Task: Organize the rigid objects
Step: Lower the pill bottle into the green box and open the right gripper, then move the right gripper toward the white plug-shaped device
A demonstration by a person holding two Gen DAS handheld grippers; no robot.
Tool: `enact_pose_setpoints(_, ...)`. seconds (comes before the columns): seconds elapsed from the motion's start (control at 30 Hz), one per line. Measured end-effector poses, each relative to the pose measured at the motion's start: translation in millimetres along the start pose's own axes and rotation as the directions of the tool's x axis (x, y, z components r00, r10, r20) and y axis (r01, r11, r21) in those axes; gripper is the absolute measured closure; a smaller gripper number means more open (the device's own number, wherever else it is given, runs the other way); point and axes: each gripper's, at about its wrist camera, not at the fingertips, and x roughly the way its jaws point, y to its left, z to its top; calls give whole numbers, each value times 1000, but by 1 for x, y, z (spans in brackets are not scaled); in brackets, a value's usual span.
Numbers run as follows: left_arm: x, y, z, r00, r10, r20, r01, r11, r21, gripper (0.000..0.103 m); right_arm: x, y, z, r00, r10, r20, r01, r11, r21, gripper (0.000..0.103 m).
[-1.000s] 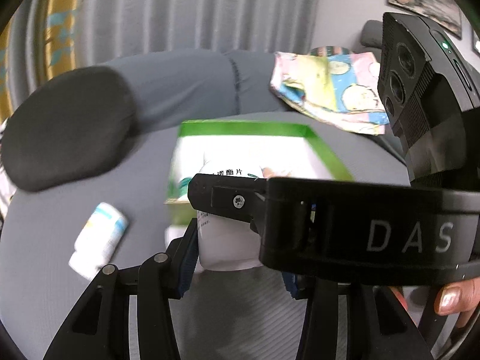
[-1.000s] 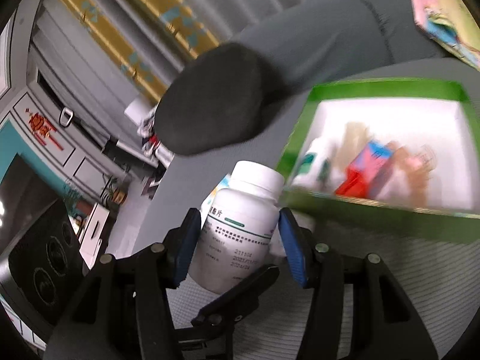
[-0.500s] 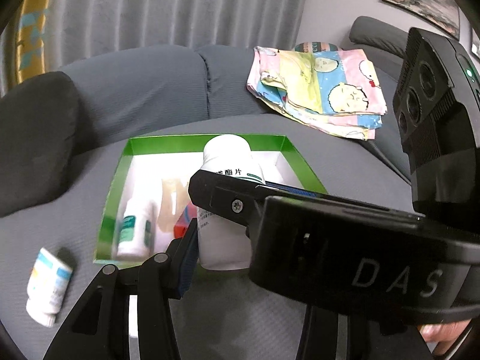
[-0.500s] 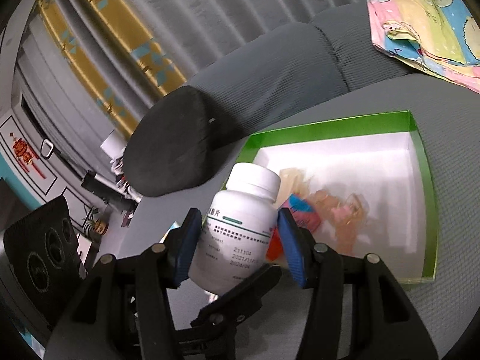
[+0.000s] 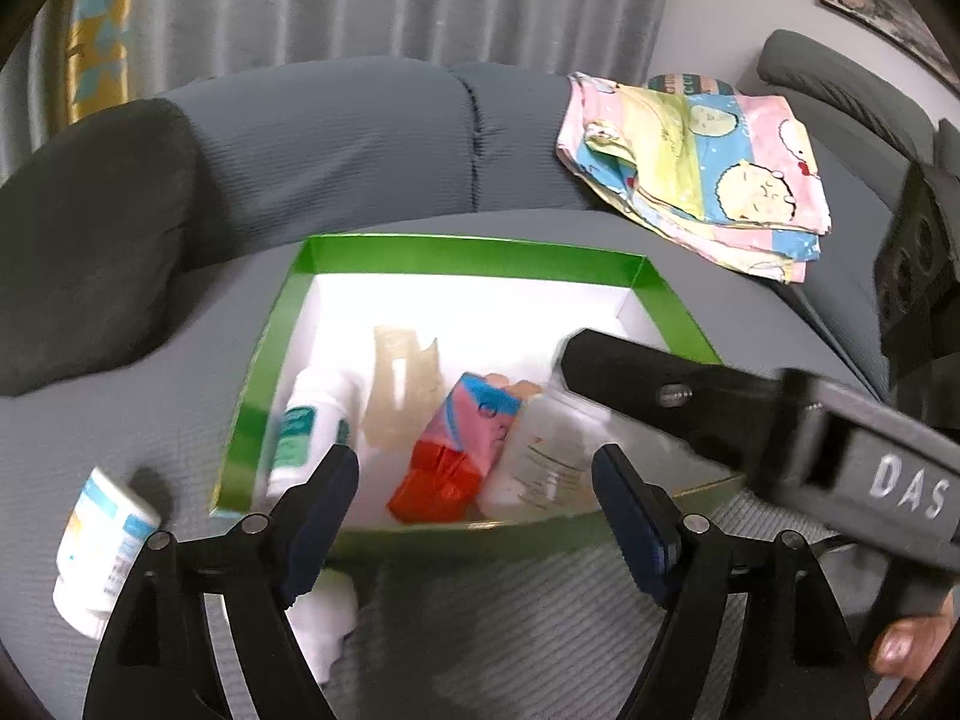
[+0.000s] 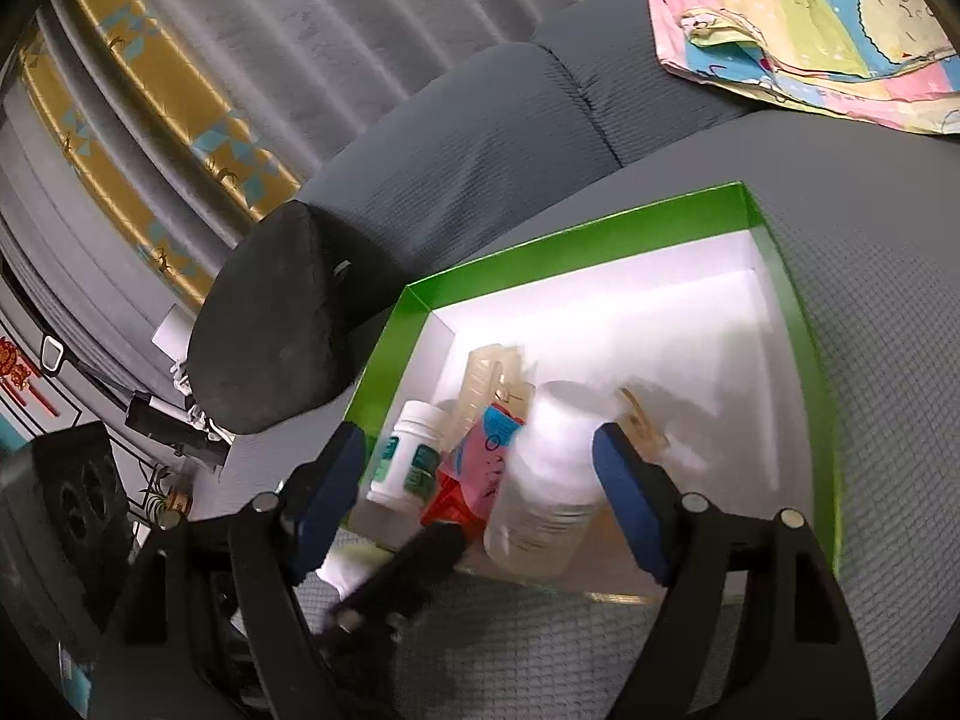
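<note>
While both jaws have just been opening, the left gripper (image 5: 474, 474) and right gripper (image 6: 477, 462) hold nothing; the white bottle (image 6: 549, 498) lies blurred inside the green box (image 6: 576, 228)

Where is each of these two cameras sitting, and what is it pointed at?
Left wrist: on the left claw, looking down into the green box on the sofa; the right claw's arm and a fingertip show.
Right wrist: on the right claw, same box from the right.
Both share the box, white bottle and cloth.
</note>
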Motion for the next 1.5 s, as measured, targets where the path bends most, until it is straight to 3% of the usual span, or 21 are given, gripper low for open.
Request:
enact_pose_setpoints(0.03,-1,2,-1,1000,12,-6,-13,1000,-6,9,-3,-1,0,1000,-1,3,1,1000,-2,23)
enact_pose_setpoints(0.1,-6,5,-4,1000,31,1,-31,999,-16,3,-10,-1,-2,1000,-4,8,4,1000,-6,20)
enact_pose_setpoints(0.17,-14,10,-7,999,38,5,-38,999,-33,3,-17,2,-4,1000,-8,9,8,1000,-21,9)
enact_pose_setpoints(0.27,-25,19,-11,999,36,7,-35,998,-61,3,-28,11,-8,999,-34,19,35,997,-67,1)
enact_pose_setpoints(0.53,-52,34,-23,996,84,18,-82,994,-77,2,-47,33,-19,998,-66,17,68,987,-143,1)
enact_pose_setpoints(0.9,-74,60,-54,993,121,2,-121,990,-70,1,-34,53,-43,995,-54,-85,41,988,-150,1)
enact_pose_setpoints(1.2,-55,101,-91,985,144,-91,-154,982,-111,1,0,68,-61,980,-41,-195,7,985,-174,1)
enact_pose_setpoints(1.5,-21,98,-90,990,73,-118,-86,990,-114,1,60,73,-77,951,-72,-300,15,982,-189,1)
